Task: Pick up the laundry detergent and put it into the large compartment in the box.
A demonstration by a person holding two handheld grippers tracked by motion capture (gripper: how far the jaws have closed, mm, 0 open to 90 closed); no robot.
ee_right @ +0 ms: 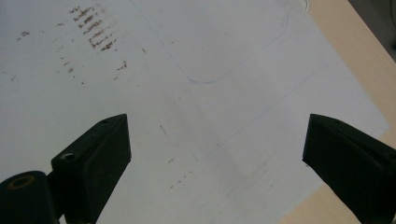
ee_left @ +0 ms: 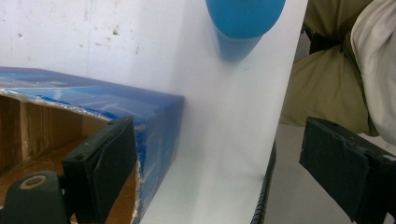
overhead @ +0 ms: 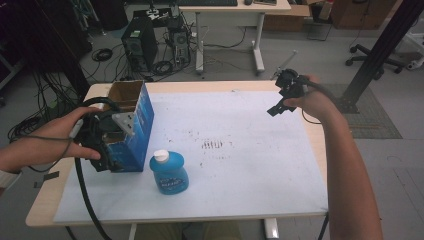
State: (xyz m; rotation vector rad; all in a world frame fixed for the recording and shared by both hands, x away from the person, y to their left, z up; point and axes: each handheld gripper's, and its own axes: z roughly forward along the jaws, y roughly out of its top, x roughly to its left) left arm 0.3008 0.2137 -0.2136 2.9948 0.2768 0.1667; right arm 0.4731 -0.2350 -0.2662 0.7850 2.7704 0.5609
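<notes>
Box (overhead: 131, 127) wall sits between my spread left claw (ee_left: 219, 172); clenching carelessly could tip it onto bottle (overhead: 168, 172) beside.

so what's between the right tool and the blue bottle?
Nothing solid. In the high view, only bare white paper with brown smudges lies between the right tool and the blue bottle. The blue box stands on the bottle's other side.

In the left gripper view, the top edge cut off the round blue plastic bottle (ee_left: 243, 23), hiding its cap. The open blue cardboard box (ee_left: 116, 105) ran past the left edge, its print too blurred to read.
</notes>
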